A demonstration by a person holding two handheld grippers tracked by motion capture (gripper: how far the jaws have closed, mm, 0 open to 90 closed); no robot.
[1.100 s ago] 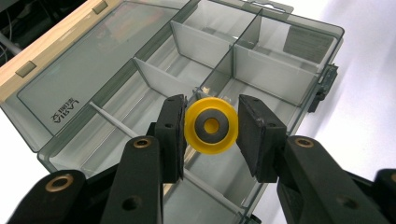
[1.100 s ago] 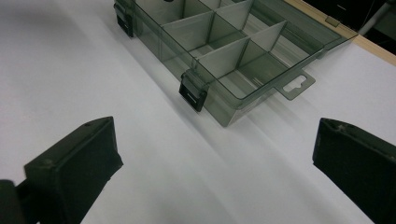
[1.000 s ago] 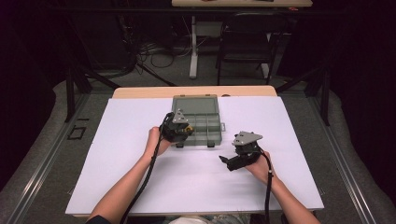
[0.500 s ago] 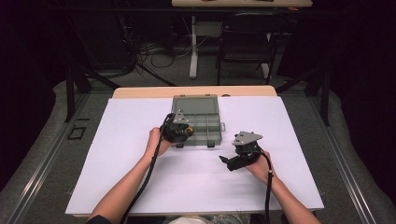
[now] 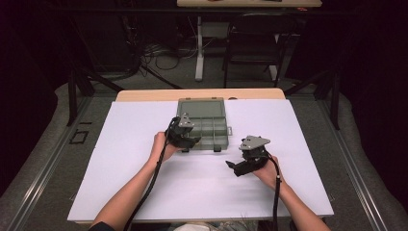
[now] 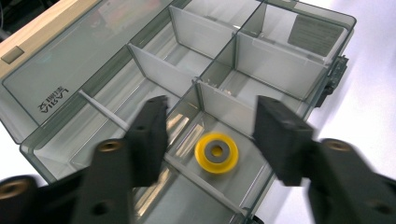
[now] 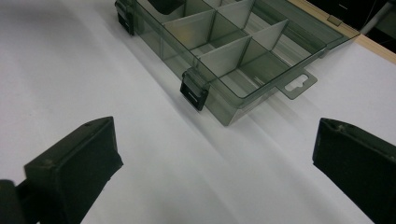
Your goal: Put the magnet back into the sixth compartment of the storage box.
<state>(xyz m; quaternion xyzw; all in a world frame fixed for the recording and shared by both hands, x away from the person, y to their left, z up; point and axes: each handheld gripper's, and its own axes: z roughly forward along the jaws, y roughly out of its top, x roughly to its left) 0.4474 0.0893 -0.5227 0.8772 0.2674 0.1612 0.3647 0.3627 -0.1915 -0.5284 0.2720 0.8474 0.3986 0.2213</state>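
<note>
**Yellow ring in organizer box, left jaws just opened above it**

Left gripper [image 5: 185, 138] over near left corner of clear grey organizer box [image 5: 204, 126], near mid-table on white table cover [image 5: 144, 192]. Jaws part open, just been opening; nothing pinched. In left gripper view, left gripper [image 6: 210, 133] straddles a small compartment; yellow ring [image 6: 216, 152] with grey centre lies flat on compartment floor, between the two jaws but below them, pads not touching it. Ring alone in its compartment, near the box's front wall. Neighbouring compartments split by pale dividers; lid flipped open, lying flat beyond the box toward wooden table edge [image 5: 144, 95].

Right gripper [image 5: 240, 166] on the white cover, to the right of and nearer the person than the box, well apart from it. Right gripper [image 7: 215, 154] jaws wide apart, nothing between them, bare white surface under. Same view: box front with black latch [image 7: 194, 91] and hang tab [image 7: 296, 84] sticking out from the box.

Both forearms in from bottom edge of high view, cables trailing back along them.
</note>
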